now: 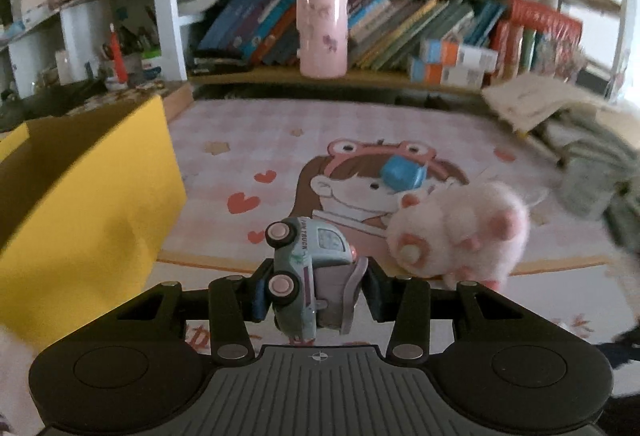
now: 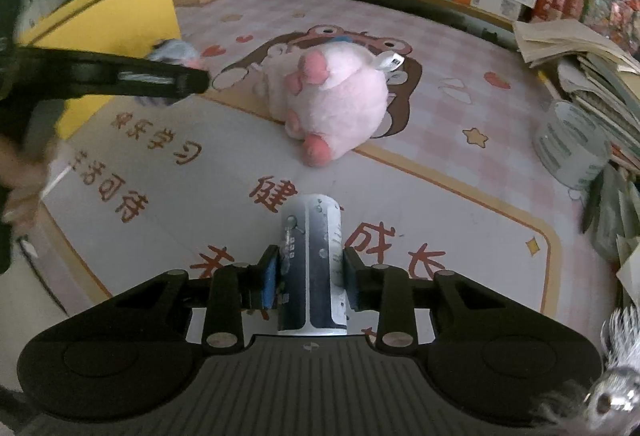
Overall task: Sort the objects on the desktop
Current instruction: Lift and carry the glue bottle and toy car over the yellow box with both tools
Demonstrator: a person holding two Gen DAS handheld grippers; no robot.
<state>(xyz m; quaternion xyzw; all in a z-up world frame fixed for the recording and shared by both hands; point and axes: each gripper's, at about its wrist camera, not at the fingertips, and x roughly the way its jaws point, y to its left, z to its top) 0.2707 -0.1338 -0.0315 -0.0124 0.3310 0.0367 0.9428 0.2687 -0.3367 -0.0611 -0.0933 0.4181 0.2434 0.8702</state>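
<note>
Toy truck (image 1: 308, 272): pinched on its side in the left gripper (image 1: 314, 292), lifted off the desk mat (image 1: 240, 140), right beside the yellow box (image 1: 92, 188).
Can (image 2: 314, 268): the right gripper (image 2: 310, 276) is clamped on it, low over the mat's near edge.
Progress: early, I'd say; two items in hand, none seen dropped in the box.
Left to sort: pink plush toy (image 2: 332, 104) lying mid-mat, small blue block (image 1: 402, 174) behind it.
Pose: both grippers tilt downward; the left reaches in towards the box.
</note>
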